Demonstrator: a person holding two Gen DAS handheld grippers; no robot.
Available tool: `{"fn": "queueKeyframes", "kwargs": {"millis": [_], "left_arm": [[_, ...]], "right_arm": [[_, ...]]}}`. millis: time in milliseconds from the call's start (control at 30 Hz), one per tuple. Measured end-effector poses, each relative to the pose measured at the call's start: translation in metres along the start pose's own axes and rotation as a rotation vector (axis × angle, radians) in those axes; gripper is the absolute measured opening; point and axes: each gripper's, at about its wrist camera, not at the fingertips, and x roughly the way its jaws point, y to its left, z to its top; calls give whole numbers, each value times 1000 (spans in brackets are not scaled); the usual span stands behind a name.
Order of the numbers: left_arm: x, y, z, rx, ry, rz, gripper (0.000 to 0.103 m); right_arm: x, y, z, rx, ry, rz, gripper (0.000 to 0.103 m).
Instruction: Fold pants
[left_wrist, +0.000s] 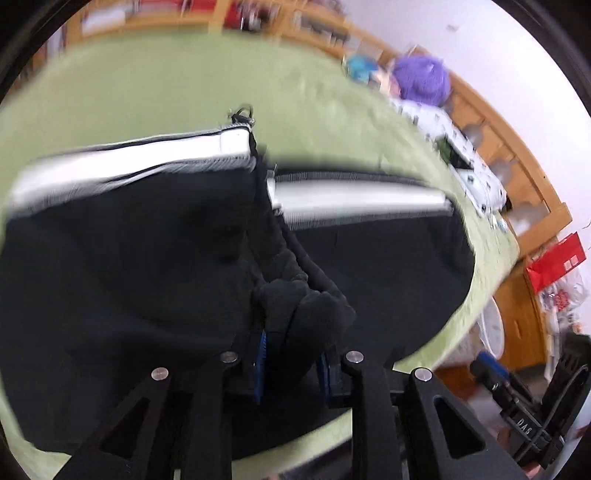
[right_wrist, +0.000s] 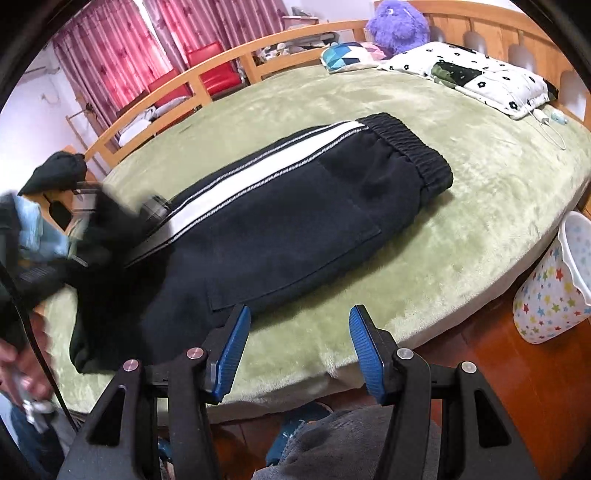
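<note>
1. 2 grippers work over the bed: the right gripper (right_wrist: 299, 347) hangs with jaws apart and nothing between them, at the near edge of the green blanket (right_wrist: 480, 206).
2. The left gripper (left_wrist: 291, 354) is clenched on a bunch of dark cloth from the pants (right_wrist: 295, 218).
3. The pants lie ahead of the right gripper, long axis running diagonally from the lifted leg end at left to the waistband (right_wrist: 410, 144) far right.
4. The left hand is nearer the fold end.
5. Beyond, no label or writing is legible.
</note>
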Motion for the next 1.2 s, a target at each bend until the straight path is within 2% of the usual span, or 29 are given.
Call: {"fn": "queueKeyframes", "kwargs": {"millis": [67,100,133,200,267,400,500,533,600,633,700,733,767,800,867,933,1000,1100,1133,1200], "left_arm": [[-13,9,-11,-21,-31,-33,33],[-28,13,-15,-15,-55,-46,45],[-44,18,-18,-6,-87,-54,62],[-69,28,-25,1,-177,-38,73],[-102,47,-29,26,-268,18,74],[-136,94,-36,-19,-344,183,74],[-145,131,-45,-66,-338,286,72],[-147,142,-45,-81,-328,298,72],[-150,162,-53,-118,-314,292,72],[-152,171,-59,-141,-309,278,72],[-153,185,-68,-175,-302,268,72],[-160,195,-72,-184,-299,267,72],[-160,199,-76,-193,-299,264,72],[-160,202,-78,-198,-301,255,72],[-155,205,-79,-203,-309,233,72],[-152,209,-78,-212,-324,201,72],[-147,214,-79,-227,-327,167,72],[-130,216,-74,-226,-282,141,72],[-125,216,-73,-222,-270,145,72],[-116,216,-71,-217,-245,148,72]], "right_arm": [[5,6,0,-15,9,14,55],[5,10,-1,-22,9,25,55],[6,13,-2,-28,7,34,55],[9,27,2,-49,-6,69,55],[14,46,7,-68,-20,111,56],[28,90,18,-114,-38,206,56],[47,126,23,-170,-41,227,57],[54,136,25,-184,-35,227,57],[73,157,26,-226,-12,229,57],[87,169,24,-256,24,193,56],[107,183,17,-304,85,154,24],[110,186,14,-329,81,121,19],[107,191,9,-383,63,88,18],[100,190,8,-397,48,93,18],[78,172,12,-300,30,193,18],[65,155,13,-236,28,233,18],[70,151,4,-256,60,192,18],[92,159,-11,-298,118,125,22],[92,162,-14,-322,108,109,25],[83,170,-13,-402,97,96,39]]}}
